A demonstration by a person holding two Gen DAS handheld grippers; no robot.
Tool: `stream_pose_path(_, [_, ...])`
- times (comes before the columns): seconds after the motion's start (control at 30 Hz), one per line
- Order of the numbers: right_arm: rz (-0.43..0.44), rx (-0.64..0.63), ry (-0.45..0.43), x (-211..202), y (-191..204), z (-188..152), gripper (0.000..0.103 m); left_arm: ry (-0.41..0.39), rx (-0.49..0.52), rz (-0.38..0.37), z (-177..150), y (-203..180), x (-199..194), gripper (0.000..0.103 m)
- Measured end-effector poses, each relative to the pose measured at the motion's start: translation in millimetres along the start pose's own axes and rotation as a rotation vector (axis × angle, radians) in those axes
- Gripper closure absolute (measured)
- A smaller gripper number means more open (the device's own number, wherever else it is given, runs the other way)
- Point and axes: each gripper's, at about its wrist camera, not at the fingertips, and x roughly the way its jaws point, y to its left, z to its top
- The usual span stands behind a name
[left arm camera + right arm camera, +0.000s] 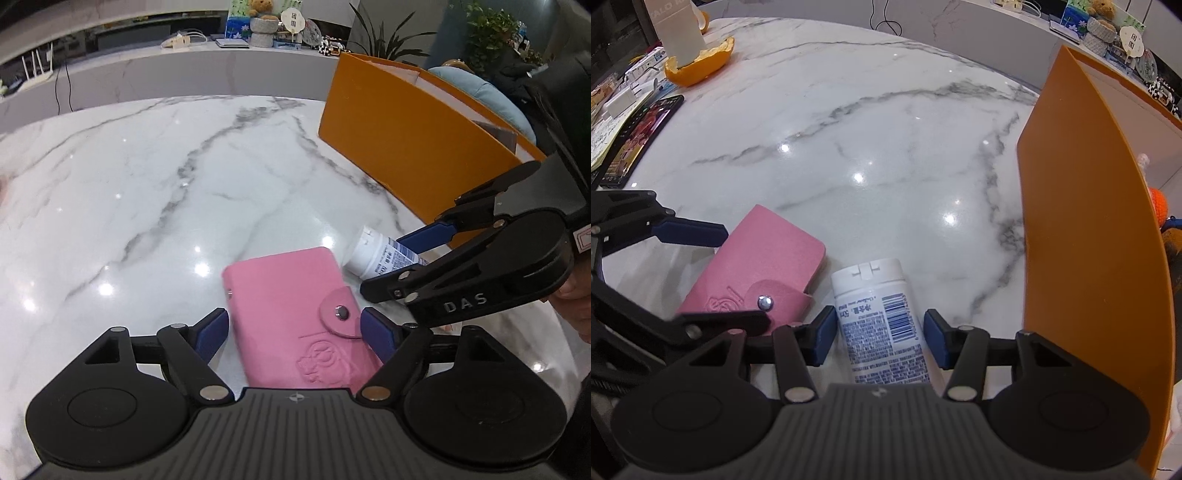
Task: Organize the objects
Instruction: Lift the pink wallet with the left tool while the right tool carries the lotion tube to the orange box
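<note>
A pink snap wallet [291, 295] lies flat on the marble table [147, 192], slightly askew between the blue pads of my left gripper [295, 334]. That gripper stands open around it. In the right wrist view the same wallet [757, 254] sits at the lower left with the left gripper [746, 275] straddling it. Beside the wallet, a white bottle [875, 295] with a barcode label points its cap away from me. My right gripper [880, 338] is shut on the bottle's body. From the left wrist view the bottle [373, 254] shows, cap toward the wallet, in the right gripper [380, 266].
A tall orange box [1082, 221] stands at the right, close to the bottle, and shows as the orange box [406, 140] too. At the far left lie an orange peel [698, 62], a phone [639, 136] and papers. A person's hand [572, 291] holds the right gripper.
</note>
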Motion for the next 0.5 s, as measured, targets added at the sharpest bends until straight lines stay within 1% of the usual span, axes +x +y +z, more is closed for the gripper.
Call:
stream_pose_path(0.1, [-0.008,-0.019,-0.007,0,2,-2,0.05,-0.008,0.026,0.046,-1,-10,4,0.005])
stream_pose_path(0.17, [-0.02,-0.023,-0.014,-1,1,-3,0.05,-0.013,0.036,0.06,-2,-13,5,0.004])
stream_pose_path(0.3, [-0.019,-0.018,-0.016,-3,-3,-7,0.05,-0.014,0.032,0.079,-3,-16,6,0.003])
stream_pose_path(0.4, [-0.022,-0.018,-0.012,-4,-5,-11,0.046,-0.016,0.057,0.099,-4,-21,4,0.003])
stream_pose_path(0.5, [-0.028,-0.033,-0.008,-6,-5,-14,0.045,-0.017,0.067,0.108,-6,-23,3,0.003])
